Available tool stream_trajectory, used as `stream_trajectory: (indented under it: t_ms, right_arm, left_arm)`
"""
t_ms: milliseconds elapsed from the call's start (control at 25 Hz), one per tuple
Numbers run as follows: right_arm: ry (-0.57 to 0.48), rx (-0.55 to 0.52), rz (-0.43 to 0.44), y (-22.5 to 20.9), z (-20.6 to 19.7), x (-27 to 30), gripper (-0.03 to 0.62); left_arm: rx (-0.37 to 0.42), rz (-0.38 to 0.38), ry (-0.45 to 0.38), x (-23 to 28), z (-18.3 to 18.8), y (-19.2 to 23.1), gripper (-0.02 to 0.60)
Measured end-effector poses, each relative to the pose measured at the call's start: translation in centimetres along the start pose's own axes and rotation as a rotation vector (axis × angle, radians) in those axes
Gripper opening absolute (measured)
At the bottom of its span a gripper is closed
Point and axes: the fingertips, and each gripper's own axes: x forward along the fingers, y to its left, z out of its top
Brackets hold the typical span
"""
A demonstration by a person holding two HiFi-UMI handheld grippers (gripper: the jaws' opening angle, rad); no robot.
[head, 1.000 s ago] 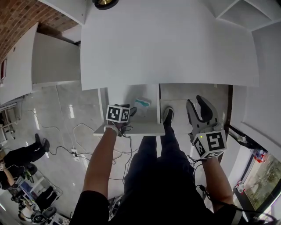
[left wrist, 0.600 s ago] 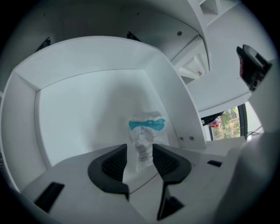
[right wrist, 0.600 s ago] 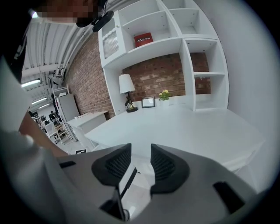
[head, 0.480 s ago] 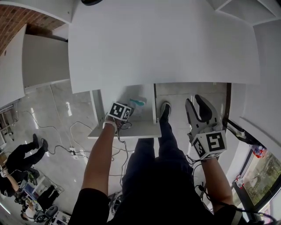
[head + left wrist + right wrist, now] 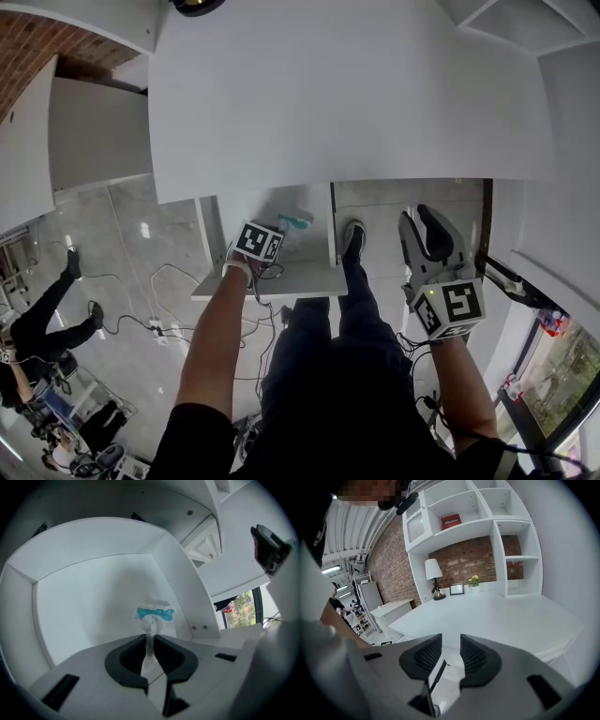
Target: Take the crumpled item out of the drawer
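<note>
1. The drawer [image 5: 272, 279] stands pulled out toward me from under the white desk top [image 5: 347, 94], to the left of my legs. That leaves its floor open from above, so I can come in steeply and not grope under the desk.
2. The crumpled item [image 5: 157, 615], white with a teal band, lies on the drawer floor toward the far right, near the right wall. That is why my left tongs [image 5: 150, 641] point down into that part.
3. The left jaws have just been closing and now stand almost together, pinching a thin twisted fold of the item between the pads. I hold it by its near edge only, and the rest of it rests on the drawer floor beyond the tips.
4. My right tongs [image 5: 417, 223] hang well to the right of the drawer, past my shoe [image 5: 354, 239]. Their jaws have just been closing a little and stand part open, with nothing between them. I judge they are kept out there to leave the lifting path free.
5. I reckon the grip is made and the lift is not yet done. A narrow pinch on something this soft may slip, so a steady pull up and toward me, clear of the desk edge, seems called for.
</note>
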Motion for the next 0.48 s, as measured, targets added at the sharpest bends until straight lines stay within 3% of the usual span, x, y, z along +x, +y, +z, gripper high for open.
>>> stream_trajectory:
  t_ms: [240, 480]
  right_arm:
    - [-0.031, 0.0, 0.01, 1.2, 1.4, -1.0, 0.109]
    - [-0.088, -0.017, 0.004, 2.9, 4.3, -2.4, 0.104]
  left_arm:
    - [0.004, -0.016, -0.105, -3.1, 1.9, -1.2, 0.044]
    - [0.034, 0.023, -0.195, -7.3, 3.8, -2.1, 0.043]
